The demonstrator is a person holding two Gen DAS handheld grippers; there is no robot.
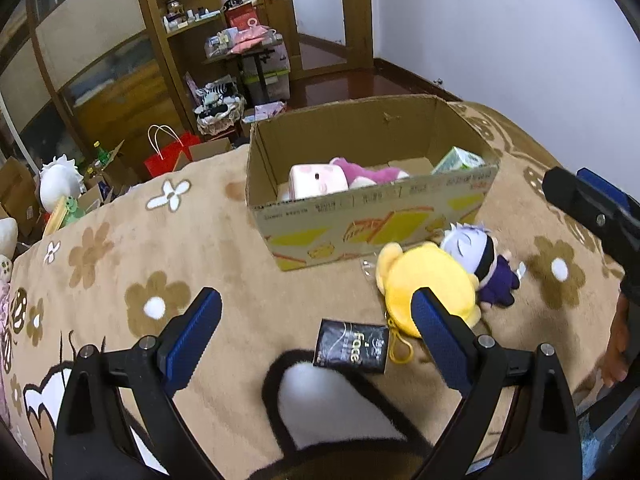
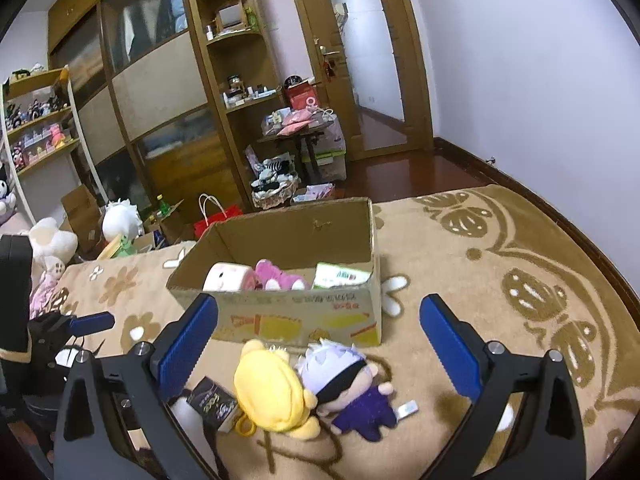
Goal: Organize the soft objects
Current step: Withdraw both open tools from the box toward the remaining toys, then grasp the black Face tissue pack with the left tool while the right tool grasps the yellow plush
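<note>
A cardboard box stands on the flowered blanket and holds a pink-and-white plush, a magenta plush and a green-white pack. In front of it lie a yellow plush, a white-haired doll in purple and a black "face" packet. My left gripper is open above the packet, and it also shows in the right wrist view. My right gripper is open above the two plushes, and it also shows in the left wrist view.
The blanket covers a bed. Beyond its far edge are a red bag, cardboard boxes, a white plush, a laden side table and wooden cabinets.
</note>
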